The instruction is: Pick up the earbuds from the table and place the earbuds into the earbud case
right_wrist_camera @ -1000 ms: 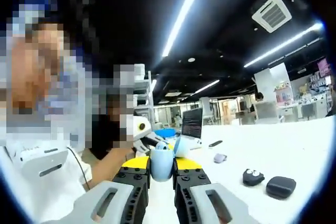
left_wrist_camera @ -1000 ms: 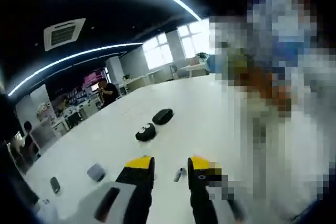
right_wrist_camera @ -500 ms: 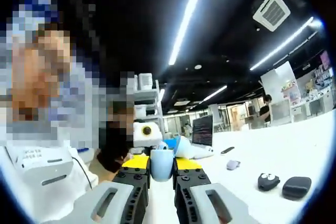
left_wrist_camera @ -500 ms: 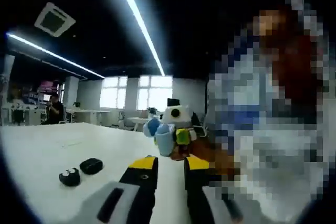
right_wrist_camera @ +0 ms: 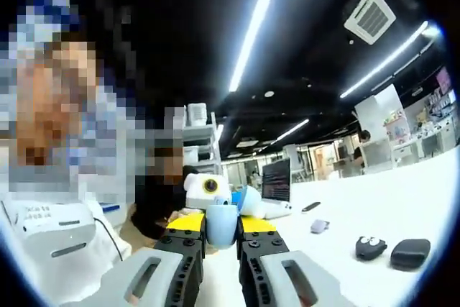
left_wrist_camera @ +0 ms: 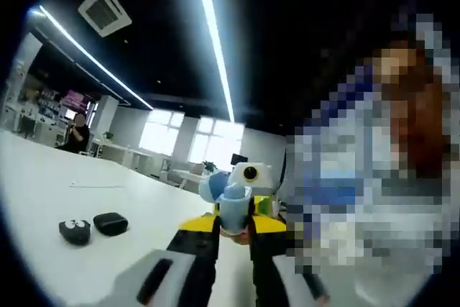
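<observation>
Earbud case (right_wrist_camera: 221, 225), pale blue, sits pinched between my right gripper (right_wrist_camera: 221, 229) jaws in the right gripper view, lid up at 12 o'clock. At 4 o'clock, two dark pouches (right_wrist_camera: 410, 253) lie on the white counter (right_wrist_camera: 338, 206).

In the left gripper view, I see my left gripper (left_wrist_camera: 233, 226) jaws nearly together, with the earbud case (left_wrist_camera: 233, 210) just past their tips; whether they touch it I cannot tell. Dark pouches (left_wrist_camera: 110, 223) lie at 9 o'clock.
</observation>
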Available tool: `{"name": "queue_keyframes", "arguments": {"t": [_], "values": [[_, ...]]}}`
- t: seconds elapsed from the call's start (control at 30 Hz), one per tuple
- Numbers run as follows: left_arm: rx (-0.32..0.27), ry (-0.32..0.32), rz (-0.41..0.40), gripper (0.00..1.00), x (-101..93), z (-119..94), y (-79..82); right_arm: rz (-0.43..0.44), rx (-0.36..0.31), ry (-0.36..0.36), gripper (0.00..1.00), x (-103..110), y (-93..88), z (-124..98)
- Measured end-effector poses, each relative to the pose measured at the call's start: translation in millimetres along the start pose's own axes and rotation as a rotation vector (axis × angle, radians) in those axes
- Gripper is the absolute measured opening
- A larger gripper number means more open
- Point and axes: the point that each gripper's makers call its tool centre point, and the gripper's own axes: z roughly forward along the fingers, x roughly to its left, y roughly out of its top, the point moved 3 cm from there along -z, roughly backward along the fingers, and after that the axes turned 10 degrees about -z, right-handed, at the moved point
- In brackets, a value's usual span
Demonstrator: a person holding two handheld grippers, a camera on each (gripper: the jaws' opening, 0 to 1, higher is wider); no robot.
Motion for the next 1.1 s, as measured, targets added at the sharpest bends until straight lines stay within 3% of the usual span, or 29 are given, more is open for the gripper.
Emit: {"name": "queue_keyframes", "arguments": {"t": [0.13,0.4,0.47,0.7,1.1], "values": [[0.009,-0.002,-0.042,0.17,4.8,1,-2.0,0.014,0.015,-0.007,0.16,1,-3.1,0],[0.027,-0.016,-0.017,0.16,2.7,0,-3.7,-0.043,0.102,0.015,0.20,8,-7.1,-6],[0.034,-0.009,-0.016,0.16,5.6,-4,-2.6,-0.062,0.126,0.001,0.17,6,-8.3,-11],[0.023,-0.026,-0.040,0.17,5.1,-5,-1.6,0.053,0.114,0.002,0.15,2,-4.6,-16],[0.014,-0.050,-0.105,0.18,4.5,-2,-4.1,0.075,0.115,0.016,0.14,5,-8.4,-12]]}}
